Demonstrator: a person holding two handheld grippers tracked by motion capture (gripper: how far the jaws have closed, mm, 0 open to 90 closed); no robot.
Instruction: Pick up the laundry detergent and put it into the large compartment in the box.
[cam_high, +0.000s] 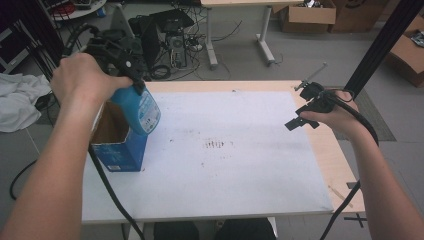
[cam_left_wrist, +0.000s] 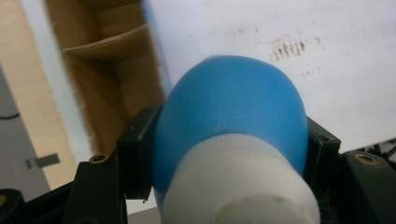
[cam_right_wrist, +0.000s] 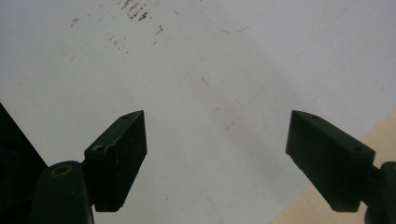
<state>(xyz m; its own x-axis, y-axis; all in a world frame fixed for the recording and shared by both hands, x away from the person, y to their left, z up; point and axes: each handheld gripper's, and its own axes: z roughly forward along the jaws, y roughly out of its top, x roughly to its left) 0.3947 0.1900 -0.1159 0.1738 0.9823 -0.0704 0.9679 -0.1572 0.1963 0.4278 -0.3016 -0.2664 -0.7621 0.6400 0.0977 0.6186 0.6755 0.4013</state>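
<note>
My left gripper (cam_high: 131, 84) is shut on a blue bottle (cam_high: 140, 107) with a white cap and holds it tilted above the open top of a blue cardboard box (cam_high: 119, 150) at the table's left edge. In the left gripper view the bottle (cam_left_wrist: 229, 116) is squeezed between both jaws, its white cap (cam_left_wrist: 240, 184) nearest the camera, and the box's brown inside (cam_left_wrist: 109, 65) lies beyond. My right gripper (cam_high: 298, 119) hovers over the right side of the white mat (cam_high: 235, 165). Its jaws stand wide apart with nothing between them, as the right gripper view (cam_right_wrist: 215, 140) shows.
The white mat (cam_right_wrist: 196, 70) carries dark smudges (cam_high: 218, 144) near its middle. Bare wood of the table (cam_high: 340, 165) runs along the right edge. A black upright post (cam_high: 380, 45) stands behind my right hand. Beyond the table are computer gear, cables and cardboard boxes on the floor.
</note>
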